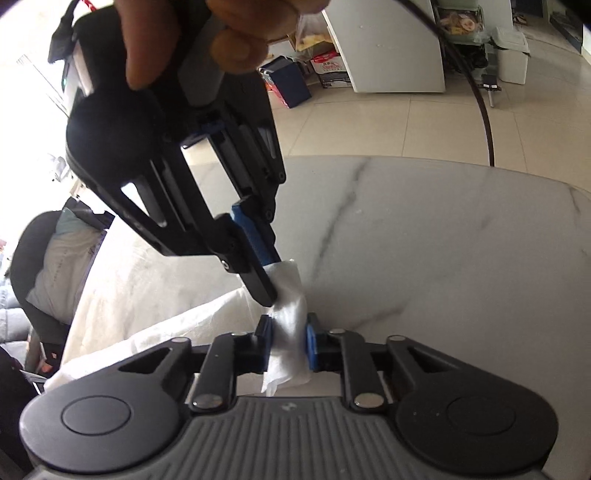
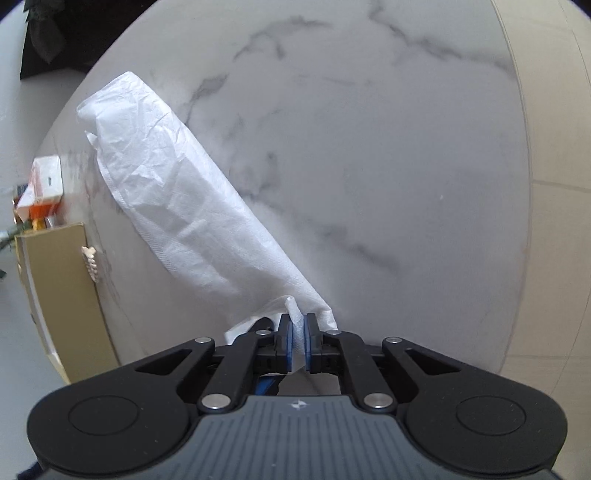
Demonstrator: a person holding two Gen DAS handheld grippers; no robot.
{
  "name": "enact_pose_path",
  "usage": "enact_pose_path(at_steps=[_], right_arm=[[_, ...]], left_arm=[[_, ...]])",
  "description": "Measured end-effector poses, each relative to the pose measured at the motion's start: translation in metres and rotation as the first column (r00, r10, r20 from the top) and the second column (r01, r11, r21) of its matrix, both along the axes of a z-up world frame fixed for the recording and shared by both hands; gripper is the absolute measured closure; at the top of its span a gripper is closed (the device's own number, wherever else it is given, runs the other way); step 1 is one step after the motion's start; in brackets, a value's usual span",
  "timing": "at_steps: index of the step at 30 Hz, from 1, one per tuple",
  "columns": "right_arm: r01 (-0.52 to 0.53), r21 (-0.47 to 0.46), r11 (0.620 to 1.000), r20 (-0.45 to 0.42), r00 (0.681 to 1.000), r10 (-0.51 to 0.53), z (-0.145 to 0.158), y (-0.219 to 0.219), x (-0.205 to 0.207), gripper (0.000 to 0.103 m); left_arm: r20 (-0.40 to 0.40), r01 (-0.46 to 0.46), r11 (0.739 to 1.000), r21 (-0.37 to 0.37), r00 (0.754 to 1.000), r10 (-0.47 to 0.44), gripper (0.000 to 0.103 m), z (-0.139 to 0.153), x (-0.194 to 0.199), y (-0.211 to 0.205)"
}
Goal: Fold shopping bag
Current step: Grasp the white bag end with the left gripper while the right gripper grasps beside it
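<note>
The left gripper [image 1: 289, 341] is clamped on a bunched end of the white shopping bag [image 2: 177, 206]. Just beyond it, the right gripper [image 2: 299, 334] pinches the same end, held by a person's hand [image 1: 229, 33]. From there the bag trails away to the left, gathered into a loose, crumpled strip on the marble tabletop [image 2: 388, 147]. I'd say the folding is only partway along: no neat, flat packet yet.
</note>
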State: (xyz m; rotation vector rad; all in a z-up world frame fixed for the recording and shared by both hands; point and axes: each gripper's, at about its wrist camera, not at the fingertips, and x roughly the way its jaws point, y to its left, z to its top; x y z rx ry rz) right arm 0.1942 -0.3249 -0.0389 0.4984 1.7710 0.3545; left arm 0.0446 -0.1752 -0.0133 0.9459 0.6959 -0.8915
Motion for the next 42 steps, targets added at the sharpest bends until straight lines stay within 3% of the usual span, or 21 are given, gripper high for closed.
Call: enact_pose_path(at_steps=[5, 7, 9, 11, 13, 15, 16, 17, 20, 23, 24, 25, 26, 28, 31, 33, 34, 37, 39, 41, 42], right_arm=[[0.044, 0.058, 0.997, 0.014, 0.999, -0.044, -0.003, -0.008, -0.013, 0.087], [0.024, 0.094, 0.995, 0.05, 0.998, -0.028, 0.0, -0.008, -0.018, 0.076], [-0.056, 0.13, 0.99, 0.131, 0.991, 0.039, 0.005, -0.002, -0.017, 0.057], [-0.148, 0.095, 0.984, 0.28, 0.953, 0.116, 0.017, 0.004, -0.014, 0.045], [-0.249, 0.009, 0.968, 0.451, 0.866, 0.219, 0.037, 0.004, -0.02, 0.045], [-0.439, -0.104, 0.892, 0.675, 0.628, 0.388, 0.064, 0.008, -0.042, 0.045], [-0.5, -0.129, 0.856, 0.726, 0.54, 0.425, 0.07, 0.009, -0.05, 0.045], [-0.594, -0.195, 0.781, 0.787, 0.379, 0.486, 0.079, 0.011, -0.064, 0.045], [-0.739, -0.414, 0.532, 0.77, 0.028, 0.637, 0.078, 0.035, -0.09, 0.047], [-0.784, -0.551, 0.287, 0.658, -0.196, 0.728, 0.056, 0.058, -0.102, 0.064], [-0.79, -0.559, 0.25, 0.643, -0.224, 0.732, 0.049, 0.064, -0.102, 0.074], [-0.795, -0.557, 0.241, 0.642, -0.228, 0.732, 0.047, 0.069, -0.1, 0.08], [-0.802, -0.546, 0.241, 0.643, -0.218, 0.734, 0.045, 0.073, -0.096, 0.091], [-0.809, -0.537, 0.239, 0.631, -0.197, 0.751, 0.041, 0.071, -0.094, 0.095], [-0.843, -0.473, 0.255, 0.616, -0.11, 0.78, 0.033, 0.071, -0.082, 0.096], [-0.863, -0.414, 0.29, 0.617, -0.032, 0.786, 0.03, 0.068, -0.073, 0.096], [-0.866, -0.405, 0.294, 0.619, -0.023, 0.785, 0.033, 0.065, -0.073, 0.096], [-0.872, -0.418, 0.256, 0.628, -0.073, 0.775, 0.035, 0.063, -0.074, 0.086], [-0.873, -0.437, 0.215, 0.63, -0.127, 0.766, 0.034, 0.06, -0.079, 0.07], [-0.872, -0.457, 0.174, 0.632, -0.18, 0.754, 0.032, 0.056, -0.084, 0.07], [-0.874, -0.451, 0.179, 0.641, -0.178, 0.747, 0.032, 0.054, -0.084, 0.071]], left_arm=[[-0.179, -0.092, 0.994, -0.064, 0.981, 0.079, 0.092, 0.005, 0.028, 0.017], [-0.285, -0.143, 0.984, -0.101, 0.952, 0.109, 0.092, 0.006, 0.044, 0.027], [-0.339, -0.16, 0.979, -0.124, 0.935, 0.109, 0.092, 0.005, 0.055, 0.032], [-0.38, -0.158, 0.978, -0.138, 0.92, 0.095, 0.092, 0.005, 0.061, 0.035], [-0.406, -0.146, 0.979, -0.144, 0.911, 0.076, 0.092, 0.005, 0.066, 0.037], [-0.421, -0.125, 0.982, -0.143, 0.906, 0.054, 0.092, 0.005, 0.07, 0.038], [-0.428, -0.115, 0.983, -0.143, 0.903, 0.043, 0.092, 0.005, 0.072, 0.038], [-0.436, -0.104, 0.984, -0.143, 0.9, 0.032, 0.092, 0.005, 0.074, 0.038], [-0.457, -0.099, 0.984, -0.147, 0.889, 0.021, 0.092, 0.003, 0.079, 0.039], [-0.47, -0.104, 0.984, -0.147, 0.882, 0.023, 0.092, -0.001, 0.087, 0.036], [-0.472, -0.105, 0.984, -0.146, 0.882, 0.024, 0.092, -0.001, 0.087, 0.035], [-0.472, -0.106, 0.984, -0.144, 0.881, 0.025, 0.092, -0.002, 0.087, 0.035], [-0.473, -0.108, 0.984, -0.144, 0.881, 0.027, 0.092, -0.003, 0.087, 0.034], [-0.479, -0.118, 0.982, -0.145, 0.877, 0.035, 0.092, -0.004, 0.088, 0.034], [-0.502, -0.149, 0.976, -0.156, 0.863, 0.052, 0.092, -0.006, 0.091, 0.036], [-0.519, -0.168, 0.973, -0.16, 0.853, 0.061, 0.092, -0.006, 0.093, 0.032], [-0.525, -0.174, 0.972, -0.16, 0.849, 0.065, 0.092, -0.006, 0.094, 0.03], [-0.531, -0.183, 0.971, -0.154, 0.844, 0.075, 0.092, -0.006, 0.095, 0.028], [-0.537, -0.198, 0.969, -0.15, 0.839, 0.088, 0.092, -0.006, 0.096, 0.027], [-0.546, -0.225, 0.963, -0.15, 0.831, 0.109, 0.092, -0.007, 0.096, 0.027], [-0.551, -0.241, 0.959, -0.151, 0.826, 0.121, 0.092, -0.008, 0.096, 0.027]])
